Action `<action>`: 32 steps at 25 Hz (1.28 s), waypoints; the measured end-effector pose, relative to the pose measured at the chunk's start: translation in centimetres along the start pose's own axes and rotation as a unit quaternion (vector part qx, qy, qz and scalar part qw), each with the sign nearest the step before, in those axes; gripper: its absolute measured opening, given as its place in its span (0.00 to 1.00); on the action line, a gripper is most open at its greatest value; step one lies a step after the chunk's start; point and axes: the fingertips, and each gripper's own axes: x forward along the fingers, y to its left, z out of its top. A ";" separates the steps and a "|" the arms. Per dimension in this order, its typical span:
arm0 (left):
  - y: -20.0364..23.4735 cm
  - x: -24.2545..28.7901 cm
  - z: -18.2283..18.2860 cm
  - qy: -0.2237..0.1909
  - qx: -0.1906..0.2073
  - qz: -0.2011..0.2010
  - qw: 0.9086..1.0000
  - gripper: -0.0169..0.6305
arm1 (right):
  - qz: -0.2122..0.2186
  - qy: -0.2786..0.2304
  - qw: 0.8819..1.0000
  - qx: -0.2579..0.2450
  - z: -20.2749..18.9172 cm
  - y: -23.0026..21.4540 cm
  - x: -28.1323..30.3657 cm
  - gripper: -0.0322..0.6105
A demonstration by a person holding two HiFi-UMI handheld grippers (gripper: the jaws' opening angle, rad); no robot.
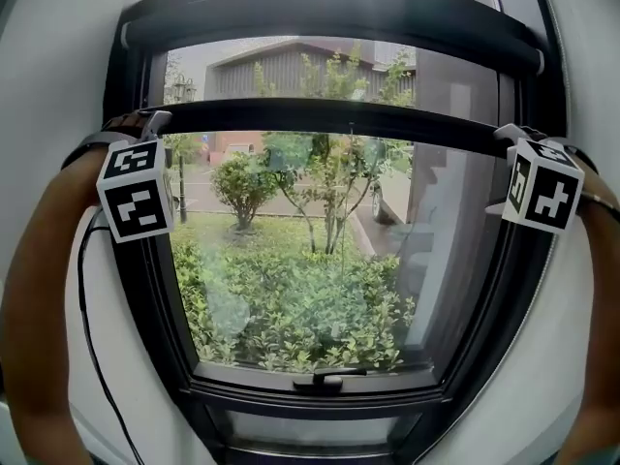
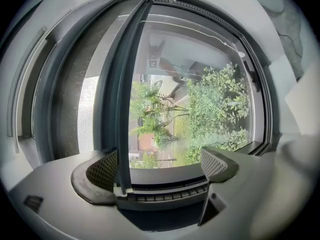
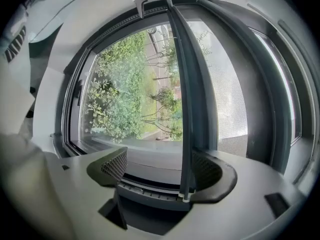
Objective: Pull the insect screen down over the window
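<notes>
The insect screen's dark pull bar (image 1: 329, 118) crosses the window about a third of the way down, with mesh (image 2: 87, 115) above it. My left gripper (image 1: 155, 120) hooks the bar's left end and my right gripper (image 1: 510, 132) hooks its right end. In the left gripper view the bar (image 2: 125, 109) runs between the open jaws of the left gripper (image 2: 162, 166), lying against one pad (image 2: 102, 169); the other pad (image 2: 216, 163) stands well clear. In the right gripper view the bar (image 3: 187, 109) likewise rests against one pad (image 3: 210, 171) of the open right gripper (image 3: 162, 171).
The screen's housing (image 1: 329, 8) spans the window's top. A dark window handle (image 1: 320, 380) sits at the middle of the bottom frame (image 1: 320, 400). A black cable (image 1: 92, 342) hangs below my left gripper. Bushes and a building show through the glass.
</notes>
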 end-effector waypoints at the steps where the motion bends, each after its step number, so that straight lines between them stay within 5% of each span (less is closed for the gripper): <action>1: -0.5 -0.3 -0.3 0.001 0.000 -0.005 1.000 0.84 | 0.004 -0.001 1.000 0.002 0.2 0.4 -0.3 0.68; 8: -5.1 0.5 -0.2 -0.003 -0.001 -0.042 0.999 0.84 | 0.034 -0.006 0.999 -0.001 0.4 4.8 1.3 0.68; 21: -6.5 2.6 0.0 -0.012 0.002 0.000 1.000 0.84 | 0.039 0.002 0.999 0.007 0.5 6.5 2.7 0.68; 32: -10.4 1.5 -0.2 -0.002 0.013 -0.056 0.998 0.84 | 0.062 -0.002 0.998 -0.002 0.3 9.2 2.6 0.64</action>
